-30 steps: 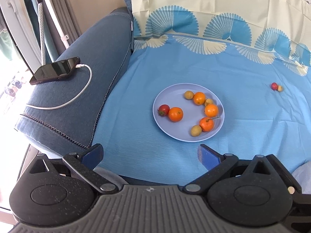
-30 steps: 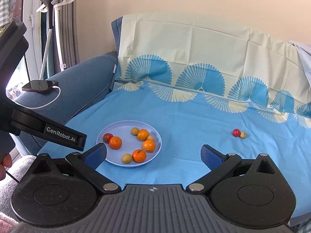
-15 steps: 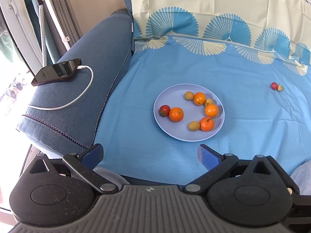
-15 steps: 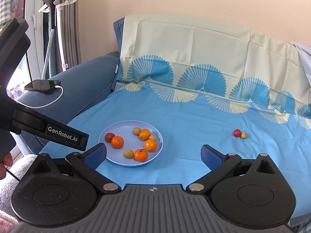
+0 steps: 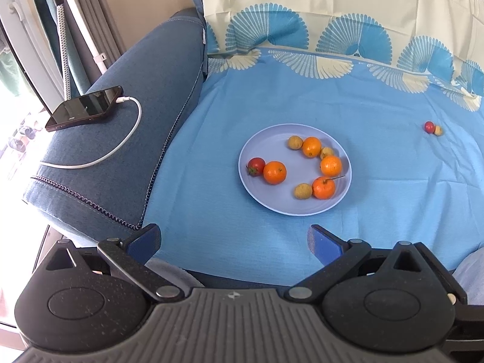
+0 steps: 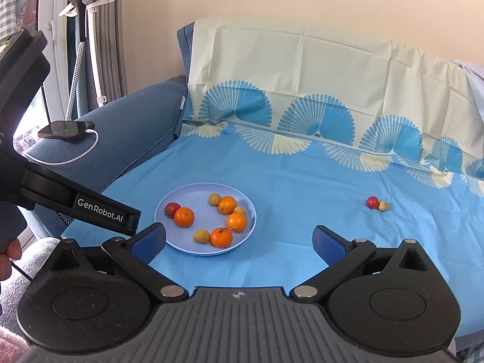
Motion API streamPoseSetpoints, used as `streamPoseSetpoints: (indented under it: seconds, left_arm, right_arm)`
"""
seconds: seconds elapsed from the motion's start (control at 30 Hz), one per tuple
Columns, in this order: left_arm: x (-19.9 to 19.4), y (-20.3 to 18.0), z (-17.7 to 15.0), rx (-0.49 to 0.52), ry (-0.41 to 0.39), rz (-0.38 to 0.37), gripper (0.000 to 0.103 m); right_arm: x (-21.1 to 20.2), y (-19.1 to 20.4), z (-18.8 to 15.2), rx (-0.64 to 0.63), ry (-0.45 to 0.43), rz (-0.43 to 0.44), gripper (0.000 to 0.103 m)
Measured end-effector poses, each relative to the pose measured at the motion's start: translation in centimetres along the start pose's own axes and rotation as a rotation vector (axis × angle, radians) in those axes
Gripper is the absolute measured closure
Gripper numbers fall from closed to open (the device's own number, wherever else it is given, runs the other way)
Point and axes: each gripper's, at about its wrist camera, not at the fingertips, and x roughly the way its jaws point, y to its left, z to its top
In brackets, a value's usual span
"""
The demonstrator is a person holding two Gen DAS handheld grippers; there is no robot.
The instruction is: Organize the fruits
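Stray red fruit [image 6: 372, 202] and small tan fruit [image 6: 383, 205] touching, on blue sheet well right of plate [image 6: 163, 211] | ahead-right of right gripper [image 6: 239, 239], nearer than left gripper [image 5: 233, 239] | both fingers spread, empty

Black gripper [image 6: 239, 239], blue pads [image 6: 148, 239], perhaps textured.

Plate [image 5: 257, 193]: on the sheet [image 5: 378, 187] ahead of my tongs, eight fruits in it.
Loose pair: a tomato [image 5: 429, 126] and a small fruit [image 5: 437, 130], touching, on the sheet well right of the plate.
Phone [image 5: 84, 108]: on the armrest [image 5: 145, 96] left of the sheet, cable [image 5: 121, 148] plugged in.
My left tongs [image 6: 90, 208]: left of the plate.
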Motion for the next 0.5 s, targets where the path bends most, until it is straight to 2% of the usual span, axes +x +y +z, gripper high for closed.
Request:
streamPoseSetpoints:
  seconds: [0.5]
  left_arm:
    - [2.0, -2.9, 0.9, 0.066, 0.054, 0.017, 0.0]
  right_arm:
    - [1.7, -2.7, -1.0, 0.08, 0.025, -0.011, 0.001]
